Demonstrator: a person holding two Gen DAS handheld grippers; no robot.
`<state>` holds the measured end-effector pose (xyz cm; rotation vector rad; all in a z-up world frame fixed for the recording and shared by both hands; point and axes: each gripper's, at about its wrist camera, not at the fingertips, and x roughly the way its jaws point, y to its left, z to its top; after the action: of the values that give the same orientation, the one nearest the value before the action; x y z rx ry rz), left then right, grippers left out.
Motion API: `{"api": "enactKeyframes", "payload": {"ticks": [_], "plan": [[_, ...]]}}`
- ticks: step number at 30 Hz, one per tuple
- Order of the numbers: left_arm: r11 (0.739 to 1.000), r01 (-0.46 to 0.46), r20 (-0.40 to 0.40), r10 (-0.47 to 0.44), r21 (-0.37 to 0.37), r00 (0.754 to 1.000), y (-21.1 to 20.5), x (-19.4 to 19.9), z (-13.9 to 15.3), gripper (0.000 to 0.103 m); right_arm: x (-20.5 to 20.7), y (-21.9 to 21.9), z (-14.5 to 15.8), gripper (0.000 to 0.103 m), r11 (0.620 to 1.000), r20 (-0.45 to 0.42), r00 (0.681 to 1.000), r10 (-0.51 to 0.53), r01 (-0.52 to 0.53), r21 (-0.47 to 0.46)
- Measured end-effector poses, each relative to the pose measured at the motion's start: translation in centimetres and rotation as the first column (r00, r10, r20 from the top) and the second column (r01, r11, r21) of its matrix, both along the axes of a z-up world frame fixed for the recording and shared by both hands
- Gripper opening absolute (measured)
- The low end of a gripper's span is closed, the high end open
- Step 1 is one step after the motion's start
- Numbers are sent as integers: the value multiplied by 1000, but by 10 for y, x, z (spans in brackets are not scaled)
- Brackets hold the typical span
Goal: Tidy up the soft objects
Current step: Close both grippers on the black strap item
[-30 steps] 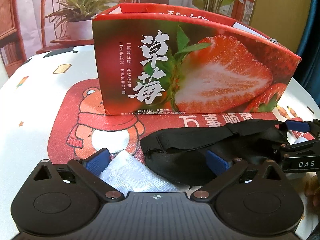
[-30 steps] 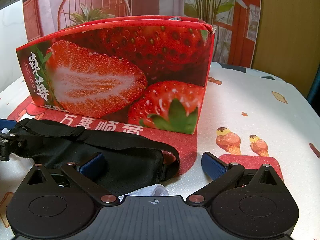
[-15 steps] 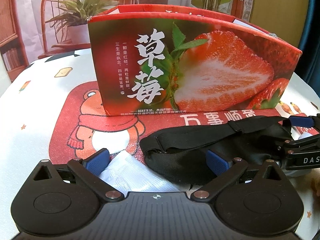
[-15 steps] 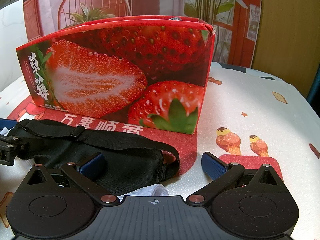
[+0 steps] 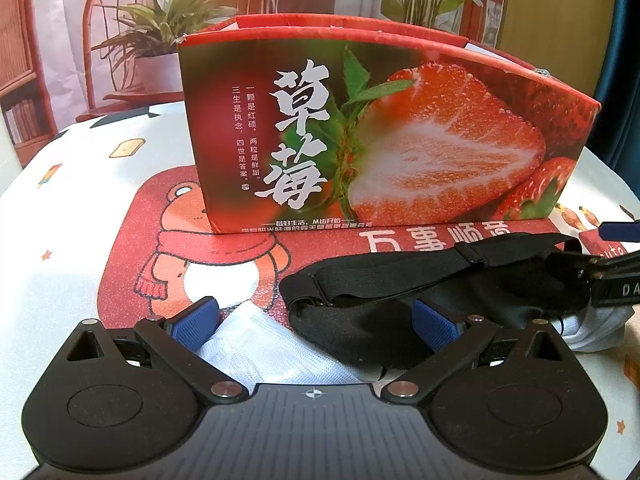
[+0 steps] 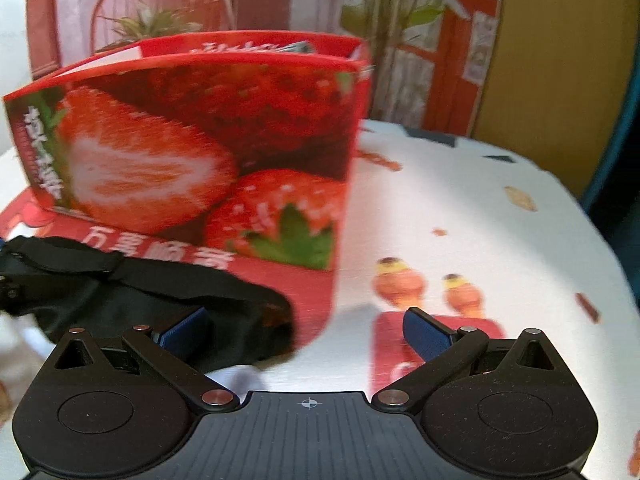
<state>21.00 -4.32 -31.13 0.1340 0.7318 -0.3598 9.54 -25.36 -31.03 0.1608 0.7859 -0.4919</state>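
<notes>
Item 1, lower centre of the left wrist view: left gripper [image 5: 316, 322], jaws spread wide, nothing clamped; blue pads [image 5: 196, 322] straddle both the white cloth and the near edge of the black piece, apparently placed for a pick not yet made.

Item 2, lower centre of the right wrist view: right gripper [image 6: 306, 332], jaws likewise spread wide and holding nothing; its left pad sits over the right end of the black fabric, its right pad over bare tablecloth; the frame is motion-blurred, so contact cannot be confirmed.

Item 3, lower centre, between the left pads: white soft cloth [image 5: 260, 348], folded or crumpled, partly tucked under the black piece; probably one of the things to be sorted.

Item 4, centre right of the left view: black eye mask [image 5: 400, 312] with elastic strap [image 5: 420, 268], lying flat on the tablecloth [image 5: 80, 200] just in front of the box; limp, likely to sag and trail its strap when lifted; both grippers flank it, suggesting a two-ended lift.

Item 5, right edge: pale grey fabric bundle [image 5: 600, 324], partly hidden.

Item 6, mid-frame: strawberry box [image 5: 380, 128], upright, top open; judged the destination for the soft goods.

Item 7, upper left: potted plant [image 5: 160, 36], background only.
</notes>
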Motion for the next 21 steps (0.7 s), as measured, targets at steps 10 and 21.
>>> {"api": "enactKeyframes", "payload": {"ticks": [10,21], "plan": [[1000,2,7,-2,13,1000,-2,-1,-1,103,-5,-9,-1,83,994,18,997,-74,75,-78],[999,10,-34,-9,40,999,-6,13,7,103,-10,2,24,37,992,166,986,-32,51,-112]]}}
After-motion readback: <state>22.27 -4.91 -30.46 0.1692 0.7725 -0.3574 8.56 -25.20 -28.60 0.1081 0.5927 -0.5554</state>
